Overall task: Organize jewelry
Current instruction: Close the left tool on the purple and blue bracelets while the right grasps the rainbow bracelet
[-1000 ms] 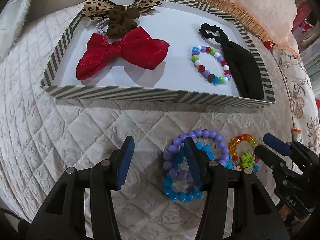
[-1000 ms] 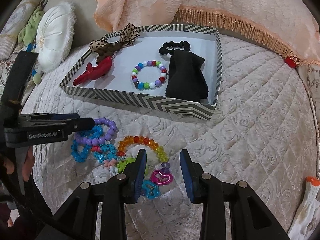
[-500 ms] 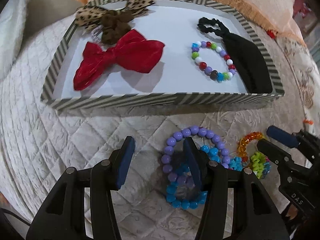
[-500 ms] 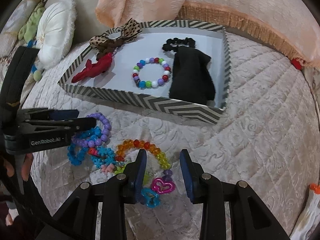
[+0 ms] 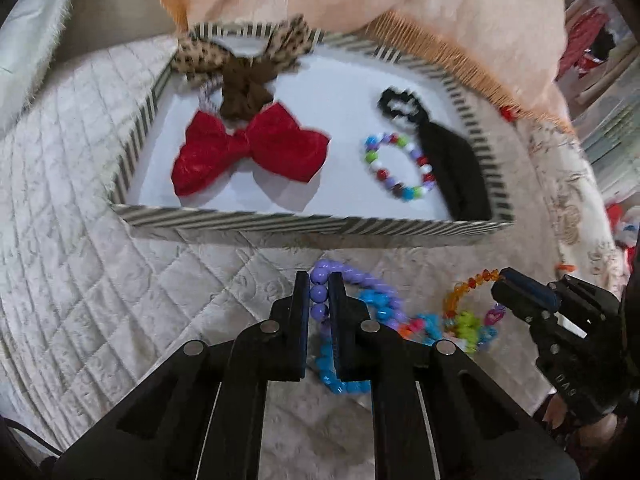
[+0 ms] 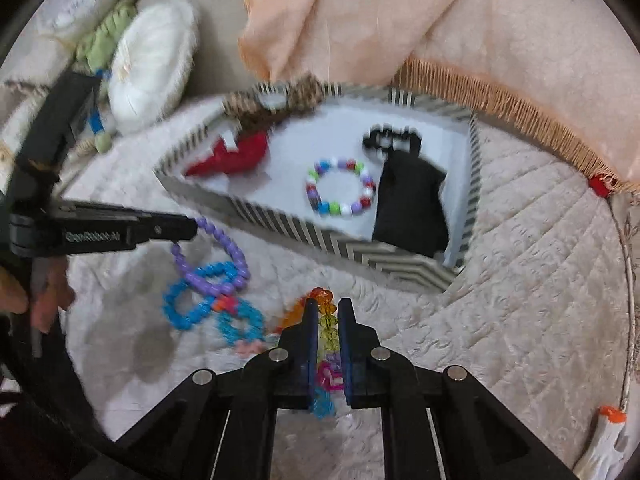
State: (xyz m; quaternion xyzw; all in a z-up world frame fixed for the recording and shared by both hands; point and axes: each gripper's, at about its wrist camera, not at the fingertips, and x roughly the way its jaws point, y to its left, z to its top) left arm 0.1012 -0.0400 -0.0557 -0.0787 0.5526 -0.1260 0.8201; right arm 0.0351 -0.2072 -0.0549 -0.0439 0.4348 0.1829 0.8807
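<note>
My left gripper (image 5: 319, 280) is shut on a purple bead bracelet (image 5: 320, 292), lifted off the quilt; blue bead bracelets (image 6: 188, 308) hang tangled with it. It also shows in the right wrist view (image 6: 192, 226). My right gripper (image 6: 329, 308) is shut on an orange-yellow bead bracelet (image 6: 327, 320) with pink and blue heart charms below. It shows in the left wrist view (image 5: 500, 280). The striped tray (image 5: 280, 222) holds a red bow (image 5: 248, 148), a leopard bow (image 5: 240, 56), a multicolour bead bracelet (image 5: 400, 166) and a black scrunchie (image 5: 452, 160).
A quilted cream bedspread (image 6: 540, 260) lies under everything. A peach fringed blanket (image 6: 480, 40) lies behind the tray. White and green cushions (image 6: 148, 64) sit at the far left. A small orange-tipped object (image 6: 608, 420) lies at the right edge.
Both grippers closed: the left on the purple bracelet, the right on the orange-yellow bracelet. Both bracelets have lifted off the quilt, the blue ones dragging with the purple.
</note>
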